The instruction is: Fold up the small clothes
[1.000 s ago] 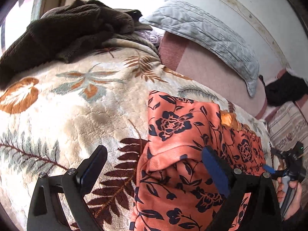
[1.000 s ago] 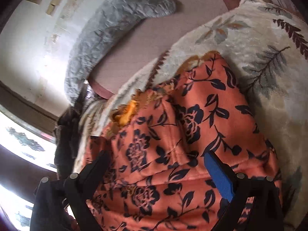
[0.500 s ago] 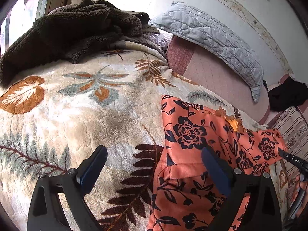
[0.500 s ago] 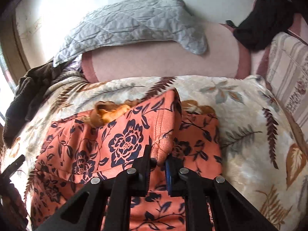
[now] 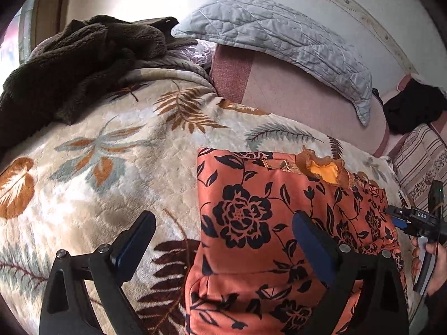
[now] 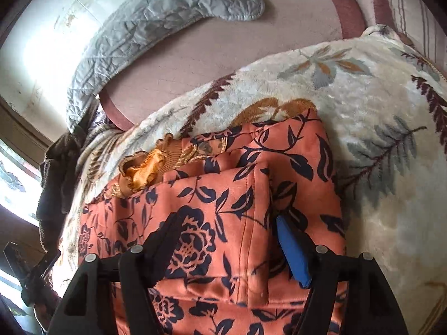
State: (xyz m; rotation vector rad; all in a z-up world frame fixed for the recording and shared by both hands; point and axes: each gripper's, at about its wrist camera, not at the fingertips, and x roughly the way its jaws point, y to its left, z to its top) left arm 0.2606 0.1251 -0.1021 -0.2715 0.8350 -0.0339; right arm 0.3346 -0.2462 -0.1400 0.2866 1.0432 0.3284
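Note:
An orange garment with dark blue flowers [image 5: 259, 223] lies flat on a cream leaf-patterned blanket [image 5: 106, 167]. Its yellow ruffled collar [image 5: 325, 170] points toward the pillows. My left gripper [image 5: 223, 237] is open and empty, hovering over the garment's left edge. In the right wrist view the garment [image 6: 223, 201] has a folded flap lying on top. My right gripper [image 6: 226, 234] is open just above that flap, its jaws on either side of it. The right gripper also shows at the right edge of the left wrist view [image 5: 413, 220].
A dark brown fleece [image 5: 72, 64] is piled at the blanket's far left. A grey quilted pillow [image 5: 279, 36] leans on the wall above a pink cushion [image 5: 301, 97]. A black item [image 5: 410, 109] and striped fabric [image 5: 419, 162] lie at the right.
My right gripper was shut on a fold of the garment half a second ago; it has opened, and the flap lies flat. The left gripper stayed open and shifted slightly.

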